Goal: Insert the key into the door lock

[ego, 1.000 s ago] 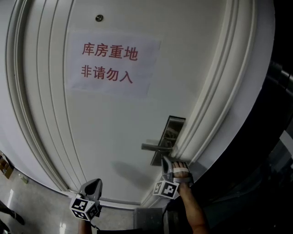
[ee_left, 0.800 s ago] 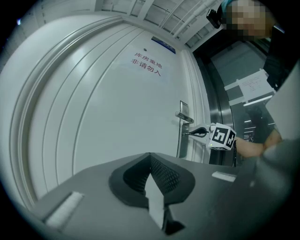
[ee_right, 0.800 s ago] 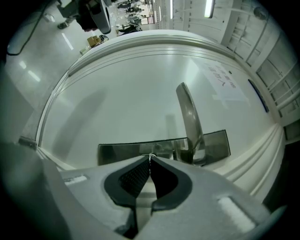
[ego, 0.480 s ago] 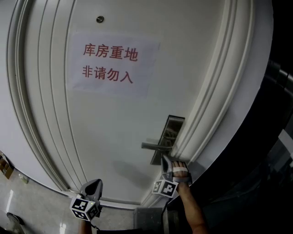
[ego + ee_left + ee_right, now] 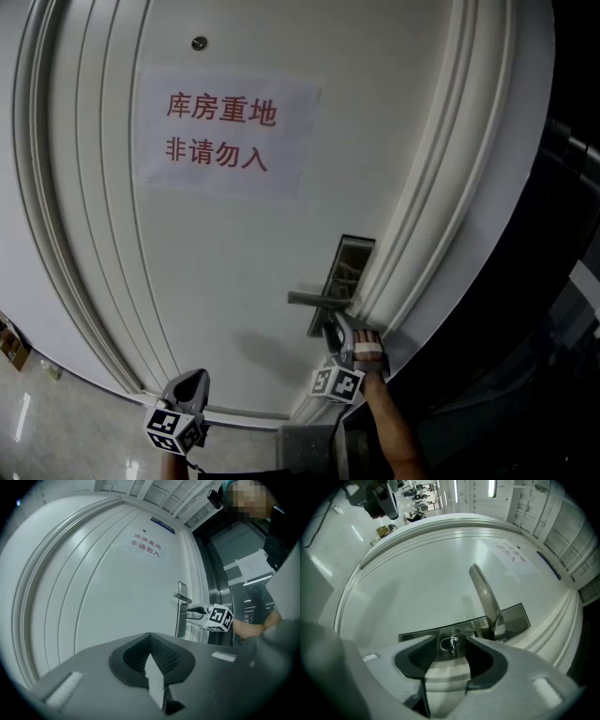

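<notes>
A small silver key (image 5: 452,643) sticks out of the keyhole in the steel lock plate (image 5: 513,617), below the lever handle (image 5: 483,595) of the white door (image 5: 234,253). My right gripper (image 5: 451,645) points straight at the lock. Its jaws are opening, one on each side of the key, and the pads do not touch it. In the head view, the right gripper (image 5: 335,330) meets the lock plate (image 5: 350,264) under the handle (image 5: 314,300). My left gripper (image 5: 191,381) hangs low and away from the lock. It is shut (image 5: 150,637) on nothing.
A paper sign with red characters (image 5: 223,131) hangs on the door under a peephole (image 5: 199,43). Moulded frame ribs (image 5: 427,216) run right of the lock, with a dark opening (image 5: 553,309) beyond. A person stands at the upper right of the left gripper view.
The right gripper's fingers stand a little wider apart at the lock plate than before. Both hands stay where they were.
</notes>
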A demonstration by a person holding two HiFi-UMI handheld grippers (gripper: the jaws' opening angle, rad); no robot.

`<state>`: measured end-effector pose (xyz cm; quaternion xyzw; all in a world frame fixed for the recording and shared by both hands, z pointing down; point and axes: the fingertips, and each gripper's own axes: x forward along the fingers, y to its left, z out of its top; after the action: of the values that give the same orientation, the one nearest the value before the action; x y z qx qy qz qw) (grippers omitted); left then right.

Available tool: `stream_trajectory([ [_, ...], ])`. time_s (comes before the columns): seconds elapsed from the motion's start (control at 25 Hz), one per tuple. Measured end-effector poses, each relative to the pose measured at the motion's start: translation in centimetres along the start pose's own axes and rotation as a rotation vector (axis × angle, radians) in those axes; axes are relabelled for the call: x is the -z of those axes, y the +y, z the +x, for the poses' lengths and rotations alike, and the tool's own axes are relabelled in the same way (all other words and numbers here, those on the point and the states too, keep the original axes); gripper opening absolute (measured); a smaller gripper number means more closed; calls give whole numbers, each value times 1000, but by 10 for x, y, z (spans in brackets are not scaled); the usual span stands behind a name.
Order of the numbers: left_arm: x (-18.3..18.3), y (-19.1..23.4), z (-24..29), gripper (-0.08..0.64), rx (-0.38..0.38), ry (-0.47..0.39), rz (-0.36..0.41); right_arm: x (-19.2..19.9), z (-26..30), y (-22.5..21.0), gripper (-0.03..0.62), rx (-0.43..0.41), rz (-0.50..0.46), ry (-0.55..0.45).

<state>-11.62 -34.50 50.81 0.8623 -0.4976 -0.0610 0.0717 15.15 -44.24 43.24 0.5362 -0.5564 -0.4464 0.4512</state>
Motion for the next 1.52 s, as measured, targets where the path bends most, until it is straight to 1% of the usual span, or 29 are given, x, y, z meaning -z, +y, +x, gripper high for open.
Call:
stream_trajectory([
  [0.16, 0, -2, 0, 3, 3, 1, 1, 4, -5, -2, 189, 10, 14, 7],
  [0.28, 2, -5, 2, 3, 11, 4, 2, 8, -13, -6, 184, 15, 81, -7],
  [0.44, 2, -12, 6, 3, 30, 11, 6, 15, -28, -11, 135, 17, 244, -52],
  [0.52, 2, -16, 9, 3, 41, 13, 8, 19, -38, -16, 88, 20, 327, -58],
  [0.76, 4, -31, 18, 3, 81, 21, 16, 32, -61, -18, 10, -17, 681, -106],
  [0.96, 6, -40, 23, 3, 100, 26, 24, 44, -75, -9, 2, -51, 931, -112],
  [1.08, 6, -44, 24, 3, 107, 30, 29, 52, -82, 0, 2, -75, 1040, -108],
  [1.24, 5, -47, 24, 3, 113, 28, 33, 56, -93, 11, 2, -106, 1164, -112],
  [1.32, 6, -49, 24, 3, 116, 30, 40, 55, -100, 16, 2, -118, 1206, -119],
  [1.4, 6, -51, 24, 3, 119, 32, 45, 52, -107, 22, 2, -129, 1221, -122],
  [1.52, 8, -53, 23, 3, 123, 31, 42, 46, -113, 36, 2, -164, 1220, -121],
])
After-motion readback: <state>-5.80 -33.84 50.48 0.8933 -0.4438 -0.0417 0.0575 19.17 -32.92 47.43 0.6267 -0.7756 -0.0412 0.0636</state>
